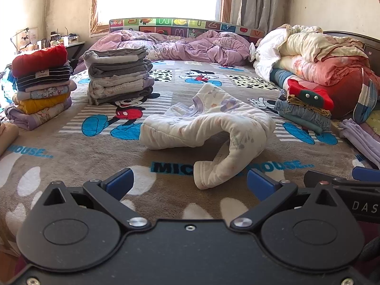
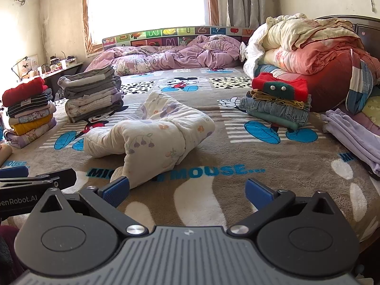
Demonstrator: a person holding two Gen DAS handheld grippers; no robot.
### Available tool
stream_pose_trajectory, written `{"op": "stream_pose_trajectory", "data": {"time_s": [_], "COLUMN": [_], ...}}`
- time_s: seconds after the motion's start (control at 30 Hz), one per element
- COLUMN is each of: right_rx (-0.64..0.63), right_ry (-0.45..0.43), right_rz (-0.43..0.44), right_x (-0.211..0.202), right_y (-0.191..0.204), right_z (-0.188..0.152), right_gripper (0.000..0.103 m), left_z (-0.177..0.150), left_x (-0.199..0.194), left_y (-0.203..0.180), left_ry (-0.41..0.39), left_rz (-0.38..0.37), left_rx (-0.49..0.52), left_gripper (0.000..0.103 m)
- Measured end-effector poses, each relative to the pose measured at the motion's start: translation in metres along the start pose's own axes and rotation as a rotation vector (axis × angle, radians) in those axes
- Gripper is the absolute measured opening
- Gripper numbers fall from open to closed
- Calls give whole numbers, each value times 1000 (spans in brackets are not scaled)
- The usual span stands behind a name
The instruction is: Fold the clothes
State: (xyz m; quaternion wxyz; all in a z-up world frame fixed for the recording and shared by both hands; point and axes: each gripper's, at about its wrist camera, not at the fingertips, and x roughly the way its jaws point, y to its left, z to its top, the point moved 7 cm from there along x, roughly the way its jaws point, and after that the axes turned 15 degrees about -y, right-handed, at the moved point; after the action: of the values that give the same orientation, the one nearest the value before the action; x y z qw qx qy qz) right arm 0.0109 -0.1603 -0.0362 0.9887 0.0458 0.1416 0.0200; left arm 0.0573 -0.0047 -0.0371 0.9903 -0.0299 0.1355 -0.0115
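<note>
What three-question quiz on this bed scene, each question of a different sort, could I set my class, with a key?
1. True or false: the left gripper holds the white garment.
2. Multiple choice: what tops the stack at far left? A) red garment B) jeans C) grey towel
3. Fill in: the right gripper's jaws are ____.

Key
1. False; its jaws are open, holding nothing, and the garment lies crumpled on the blanket.
2. A; a red garment.
3. Open; nothing between them.
</note>
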Motion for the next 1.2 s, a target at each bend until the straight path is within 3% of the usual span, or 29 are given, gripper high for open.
{"op": "stream_pose_trajectory", "data": {"time_s": [1.2], "right_rx": [46], "right_ry": [10], "right_rz": [5], "right_x": [8], "right_y": [-7], "right_z": [-7], "right_gripper": [103], "left_z": [-9], "left_x": [11], "left_y": [-2], "left_ry": [18], "left_rz": [7], "left_rx": [-6], "left_gripper": [103]}}
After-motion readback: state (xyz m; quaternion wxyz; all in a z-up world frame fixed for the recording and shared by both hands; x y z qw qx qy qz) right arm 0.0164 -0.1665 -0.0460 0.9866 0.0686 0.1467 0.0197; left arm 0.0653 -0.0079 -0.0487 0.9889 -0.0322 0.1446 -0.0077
